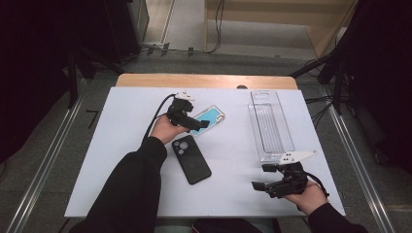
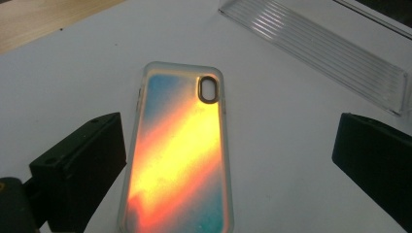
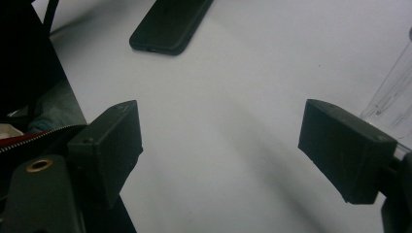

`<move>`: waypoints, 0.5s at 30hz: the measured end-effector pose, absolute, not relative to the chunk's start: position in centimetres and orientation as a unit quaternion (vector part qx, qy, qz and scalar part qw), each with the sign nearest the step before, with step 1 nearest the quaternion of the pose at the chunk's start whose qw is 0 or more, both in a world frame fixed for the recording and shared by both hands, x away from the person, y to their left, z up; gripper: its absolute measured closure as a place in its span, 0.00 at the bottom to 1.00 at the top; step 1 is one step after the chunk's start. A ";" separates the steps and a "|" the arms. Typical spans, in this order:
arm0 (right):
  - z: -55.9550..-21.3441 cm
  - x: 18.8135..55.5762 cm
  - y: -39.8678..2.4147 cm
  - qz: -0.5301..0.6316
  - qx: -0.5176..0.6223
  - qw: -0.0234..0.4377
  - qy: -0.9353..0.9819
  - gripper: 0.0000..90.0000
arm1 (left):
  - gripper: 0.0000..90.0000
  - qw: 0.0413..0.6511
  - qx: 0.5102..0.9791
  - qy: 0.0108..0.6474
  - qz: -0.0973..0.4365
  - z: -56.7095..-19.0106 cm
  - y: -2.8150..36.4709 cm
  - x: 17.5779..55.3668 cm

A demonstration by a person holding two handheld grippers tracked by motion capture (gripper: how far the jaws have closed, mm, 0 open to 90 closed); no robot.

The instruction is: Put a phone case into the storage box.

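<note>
The left gripper (image 2: 228,160), jaws wide, hangs over the colourful phone case (image 2: 180,150); bare white table (image 2: 291,145) lies on its far-jaw side.

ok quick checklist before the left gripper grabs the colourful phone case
1. Left gripper open: ok, jaws wide apart.
2. Colourful case between the jaws: ok, though it sits nearer the left one.
3. Case flat on the table: ok.
4. Black phone clear of the case: ok, lies apart.
5. Clear tray free: ok, nothing in it.
6. Right gripper out of the way: ok, open near the table's front edge.
</note>
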State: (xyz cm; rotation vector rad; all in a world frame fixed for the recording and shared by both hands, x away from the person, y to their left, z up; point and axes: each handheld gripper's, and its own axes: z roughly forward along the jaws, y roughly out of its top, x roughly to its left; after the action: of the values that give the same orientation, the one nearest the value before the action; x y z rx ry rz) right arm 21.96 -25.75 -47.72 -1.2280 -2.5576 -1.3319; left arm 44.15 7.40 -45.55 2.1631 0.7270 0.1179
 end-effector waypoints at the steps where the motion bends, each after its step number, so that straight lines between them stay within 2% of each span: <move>1: -47.7 22.0 -25.7 -0.425 -0.392 0.004 -0.816 0.16 | 0.00 0.416 0.861 0.288 0.046 -45.6 7.2 44.3; 15: -47.6 21.9 -25.9 -0.430 -0.391 0.005 -0.814 0.16 | 0.00 0.427 0.856 0.287 0.042 -46.1 5.2 46.0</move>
State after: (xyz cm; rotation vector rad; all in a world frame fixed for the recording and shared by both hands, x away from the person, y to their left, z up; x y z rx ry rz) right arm 21.93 -25.88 -47.64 -1.2251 -2.5489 -1.3471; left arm 45.99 5.21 -46.09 2.1391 0.7173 0.1058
